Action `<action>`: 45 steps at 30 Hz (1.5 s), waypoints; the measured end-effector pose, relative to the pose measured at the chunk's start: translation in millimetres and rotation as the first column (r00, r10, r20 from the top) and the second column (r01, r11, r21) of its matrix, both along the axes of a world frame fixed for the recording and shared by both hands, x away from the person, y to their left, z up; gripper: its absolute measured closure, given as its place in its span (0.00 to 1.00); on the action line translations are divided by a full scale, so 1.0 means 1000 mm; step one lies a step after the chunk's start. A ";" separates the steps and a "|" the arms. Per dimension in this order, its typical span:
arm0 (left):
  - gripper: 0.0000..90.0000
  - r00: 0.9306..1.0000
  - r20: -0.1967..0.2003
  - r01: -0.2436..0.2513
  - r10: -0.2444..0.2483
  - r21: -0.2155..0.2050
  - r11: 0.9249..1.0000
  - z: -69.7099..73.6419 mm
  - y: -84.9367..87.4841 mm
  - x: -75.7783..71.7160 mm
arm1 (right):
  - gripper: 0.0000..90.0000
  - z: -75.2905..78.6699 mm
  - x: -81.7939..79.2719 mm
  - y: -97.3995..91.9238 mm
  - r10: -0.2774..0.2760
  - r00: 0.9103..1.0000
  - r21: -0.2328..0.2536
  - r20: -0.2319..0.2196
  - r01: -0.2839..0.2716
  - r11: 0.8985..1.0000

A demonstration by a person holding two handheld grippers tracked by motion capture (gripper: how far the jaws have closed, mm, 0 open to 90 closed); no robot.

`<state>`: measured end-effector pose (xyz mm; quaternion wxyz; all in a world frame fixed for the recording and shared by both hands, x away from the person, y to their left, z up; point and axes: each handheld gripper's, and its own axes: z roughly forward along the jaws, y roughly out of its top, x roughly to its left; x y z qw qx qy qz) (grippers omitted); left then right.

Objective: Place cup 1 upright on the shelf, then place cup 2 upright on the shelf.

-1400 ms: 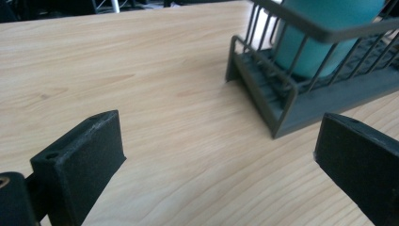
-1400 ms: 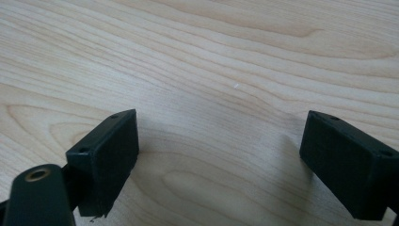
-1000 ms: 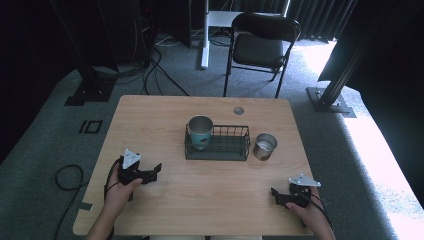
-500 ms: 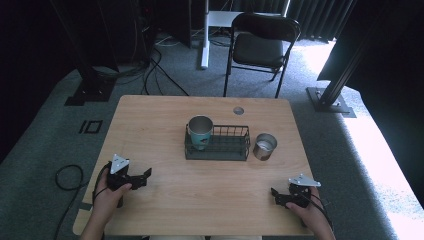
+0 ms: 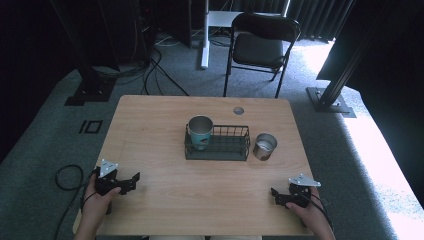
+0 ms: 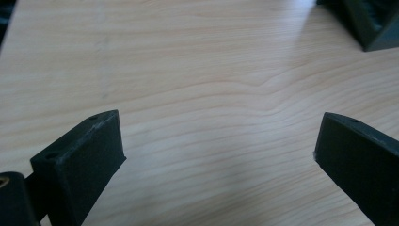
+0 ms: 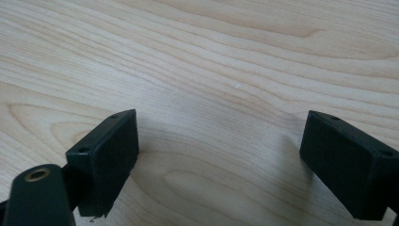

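Since a second ago the left claw (image 5: 131, 180) has slid back toward the light wooden desk (image 5: 150, 125) near edge, both it and the right claw (image 5: 276, 195) gaping empty, well short of the steel cup (image 5: 264, 146) beside the black wire basket (image 5: 218, 149), so reaching comes next

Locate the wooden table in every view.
High view: table mid-frame, under the wire basket.
Left gripper view: table behind the left gripper, jaws open.
Right gripper view: table behind the right gripper, jaws open.
Shared landmark: its pale wood grain.
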<state>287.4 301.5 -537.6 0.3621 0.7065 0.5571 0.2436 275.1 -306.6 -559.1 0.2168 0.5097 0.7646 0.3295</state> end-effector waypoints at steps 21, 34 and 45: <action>0.03 0.988 -0.139 -0.057 0.065 0.063 0.996 -0.017 0.010 -0.001 | 0.13 0.000 0.000 0.000 0.000 1.000 0.000 -0.001 0.000 1.000; 0.03 0.993 -0.118 -0.017 0.029 0.096 0.995 -0.019 0.006 0.000 | 0.13 0.000 0.000 0.000 -0.008 1.000 0.002 -0.002 0.008 1.000; 0.03 0.993 -0.119 -0.016 0.028 0.097 0.995 -0.020 0.006 -0.001 | 0.13 0.000 0.001 0.001 -0.018 1.000 0.000 -0.002 0.018 1.000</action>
